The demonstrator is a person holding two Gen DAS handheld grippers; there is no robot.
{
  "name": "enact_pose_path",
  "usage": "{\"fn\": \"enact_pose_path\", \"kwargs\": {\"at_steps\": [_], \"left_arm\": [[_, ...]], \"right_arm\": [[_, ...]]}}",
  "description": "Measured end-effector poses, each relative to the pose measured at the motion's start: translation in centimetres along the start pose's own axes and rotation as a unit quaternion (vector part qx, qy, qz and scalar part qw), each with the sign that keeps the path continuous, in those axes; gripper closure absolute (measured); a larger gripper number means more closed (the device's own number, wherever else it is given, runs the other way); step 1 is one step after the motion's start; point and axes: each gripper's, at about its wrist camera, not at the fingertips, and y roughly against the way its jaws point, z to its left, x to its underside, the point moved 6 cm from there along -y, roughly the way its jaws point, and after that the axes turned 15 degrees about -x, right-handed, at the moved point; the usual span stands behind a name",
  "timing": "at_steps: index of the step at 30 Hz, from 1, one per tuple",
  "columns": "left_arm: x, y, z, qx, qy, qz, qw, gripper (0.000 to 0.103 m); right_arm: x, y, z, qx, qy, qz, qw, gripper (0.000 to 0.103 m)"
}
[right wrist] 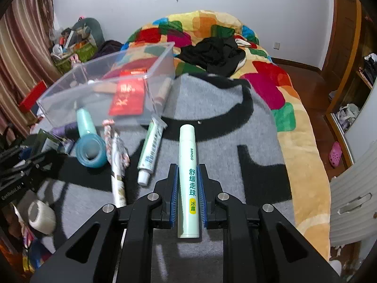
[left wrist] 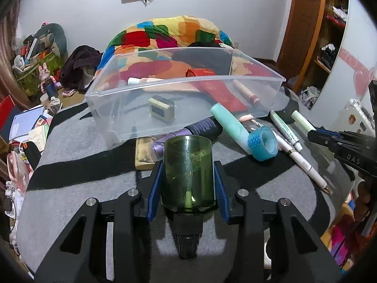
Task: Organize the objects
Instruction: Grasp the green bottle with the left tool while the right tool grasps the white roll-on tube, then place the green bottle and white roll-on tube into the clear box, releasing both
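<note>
Grey felt with broad black markings covers the bed, a patchwork quilt of bright colours bunched behind it. On the felt stands a clear plastic storage bin holding a red envelope with gold characters. The left gripper is clamped on a green translucent glass bottle, held just in front of the bin. The right gripper pinches a pale green cylindrical tube printed "MINISO" and "舒缓走珠", with a yellow tag reading "冰露". Near the bin lie a blue roll of tape and a white toothpaste tube; its print is unreadable.
</note>
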Motion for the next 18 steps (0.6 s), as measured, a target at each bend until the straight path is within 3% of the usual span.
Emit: {"fn": "enact_pose_path", "kwargs": {"at_steps": [18], "left_arm": [[-4.8,4.2,2.6,0.0,0.04,-0.066,0.997,0.062]], "right_arm": [[-6.2,2.4,5.7,-0.054,0.054,-0.075,0.994,0.089]]}}
